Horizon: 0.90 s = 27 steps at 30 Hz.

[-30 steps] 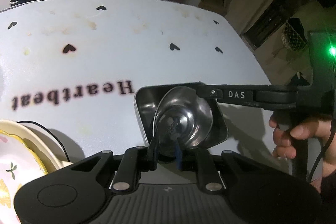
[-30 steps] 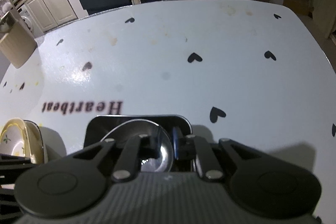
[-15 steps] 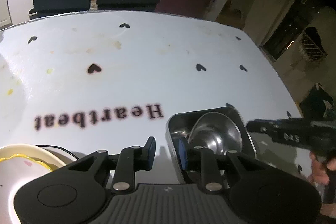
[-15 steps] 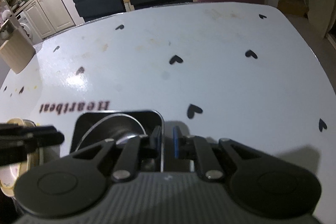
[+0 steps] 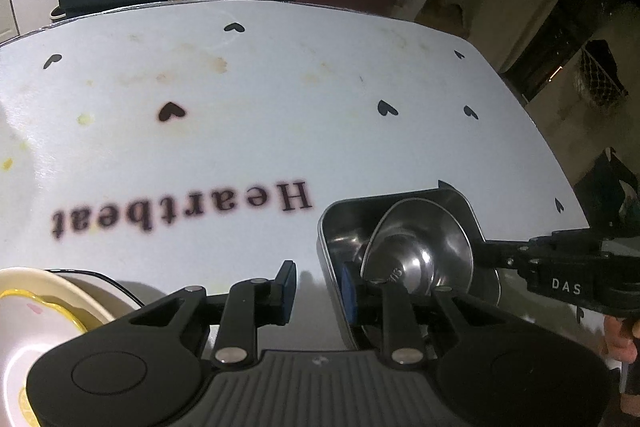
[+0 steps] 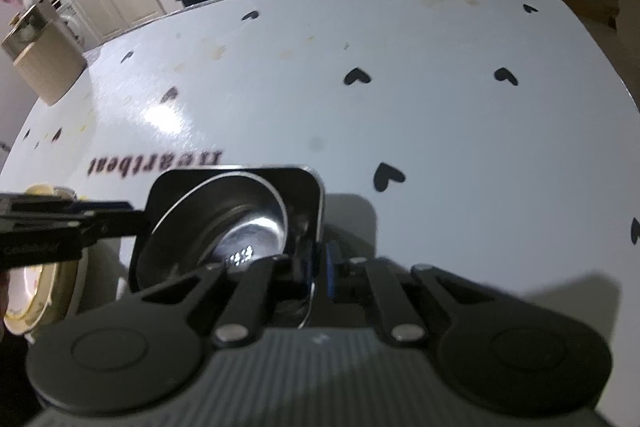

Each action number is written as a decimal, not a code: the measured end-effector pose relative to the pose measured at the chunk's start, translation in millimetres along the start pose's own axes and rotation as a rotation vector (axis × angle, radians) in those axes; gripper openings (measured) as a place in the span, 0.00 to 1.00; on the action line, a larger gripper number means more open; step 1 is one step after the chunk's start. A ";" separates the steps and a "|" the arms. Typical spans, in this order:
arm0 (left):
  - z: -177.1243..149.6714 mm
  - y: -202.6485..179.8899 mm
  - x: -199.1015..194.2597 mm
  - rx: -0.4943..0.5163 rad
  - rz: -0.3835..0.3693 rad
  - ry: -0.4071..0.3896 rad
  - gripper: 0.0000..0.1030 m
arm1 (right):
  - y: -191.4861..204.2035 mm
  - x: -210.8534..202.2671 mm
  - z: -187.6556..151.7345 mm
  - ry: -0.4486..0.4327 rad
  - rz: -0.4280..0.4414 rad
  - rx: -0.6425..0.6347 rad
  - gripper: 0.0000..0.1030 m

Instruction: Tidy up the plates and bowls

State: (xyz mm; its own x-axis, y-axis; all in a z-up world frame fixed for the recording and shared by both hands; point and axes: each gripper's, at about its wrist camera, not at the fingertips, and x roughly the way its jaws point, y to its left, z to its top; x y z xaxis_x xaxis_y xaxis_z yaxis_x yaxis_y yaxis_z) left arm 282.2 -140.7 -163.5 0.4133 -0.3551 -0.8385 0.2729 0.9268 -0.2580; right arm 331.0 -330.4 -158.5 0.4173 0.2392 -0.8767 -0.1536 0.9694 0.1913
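Your right gripper (image 6: 319,263) has just been closing and now pinches the near wall of the square steel tray (image 6: 316,195). Your left gripper (image 5: 316,287) straddles the tray's left wall, jaws parted, no pad pressing. Inside the tray a round steel bowl (image 5: 424,243) leans tilted. Left of the tray sits a yellow-rimmed plate (image 5: 44,307), and beyond it the "Heartbeat" tablecloth (image 5: 280,99).

Steel bowl (image 5: 420,251) tilted inside square steel tray (image 5: 332,227), seemingly.
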 end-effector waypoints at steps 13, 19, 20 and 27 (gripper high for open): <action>-6.8 -1.7 11.9 0.009 -0.019 0.063 0.25 | -3.3 -2.5 -6.8 0.020 0.017 0.000 0.07; -7.4 -0.6 13.3 0.010 -0.021 0.061 0.25 | -0.9 -0.4 -6.4 0.023 0.011 0.004 0.08; -6.9 0.0 12.6 0.006 -0.020 0.054 0.25 | -1.0 -0.2 -6.5 0.023 0.012 0.008 0.08; -2.8 3.2 9.4 -0.019 -0.034 0.047 0.22 | -5.3 2.5 -8.4 0.013 0.021 0.035 0.09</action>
State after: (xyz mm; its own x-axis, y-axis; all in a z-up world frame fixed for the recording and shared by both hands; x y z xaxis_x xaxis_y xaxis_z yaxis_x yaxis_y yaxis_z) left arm 284.5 -140.7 -173.5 0.3623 -0.3807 -0.8508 0.2695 0.9166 -0.2954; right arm 325.3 -335.4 -165.4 0.4025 0.2589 -0.8780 -0.1303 0.9656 0.2250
